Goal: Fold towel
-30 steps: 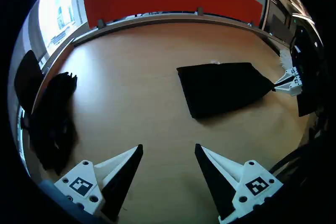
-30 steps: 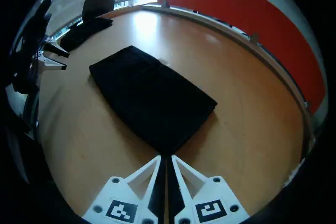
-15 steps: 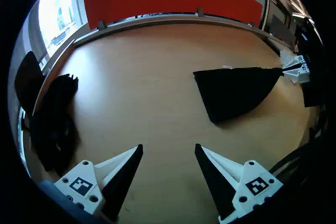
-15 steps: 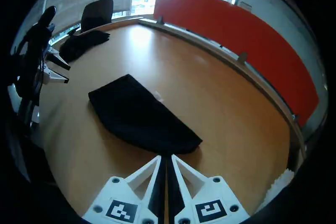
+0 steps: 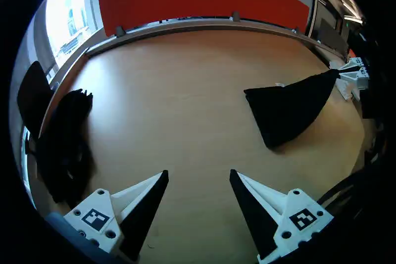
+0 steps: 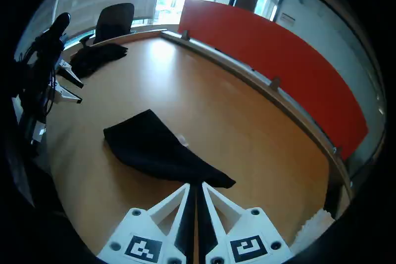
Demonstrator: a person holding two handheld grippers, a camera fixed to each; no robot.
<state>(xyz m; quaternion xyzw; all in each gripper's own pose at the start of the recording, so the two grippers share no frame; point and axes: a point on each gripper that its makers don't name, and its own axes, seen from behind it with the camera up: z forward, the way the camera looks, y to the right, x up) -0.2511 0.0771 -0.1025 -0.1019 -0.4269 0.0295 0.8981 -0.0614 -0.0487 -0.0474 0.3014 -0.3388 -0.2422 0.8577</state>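
Right gripper (image 6: 196, 187) pinches one corner of the black towel (image 6: 148, 145), raised off the table (image 5: 158, 95) — left gripper (image 5: 198, 174) hovers well apart, fingers spread wide.

Right gripper (image 6: 196, 188) has its fingers pinched tight on a corner of the black towel (image 6: 148, 145), the rest sagging onto the wooden bench (image 6: 222, 105).

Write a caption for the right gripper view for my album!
The right tongs pinch a corner of the black towel, holding it up off the wooden table.
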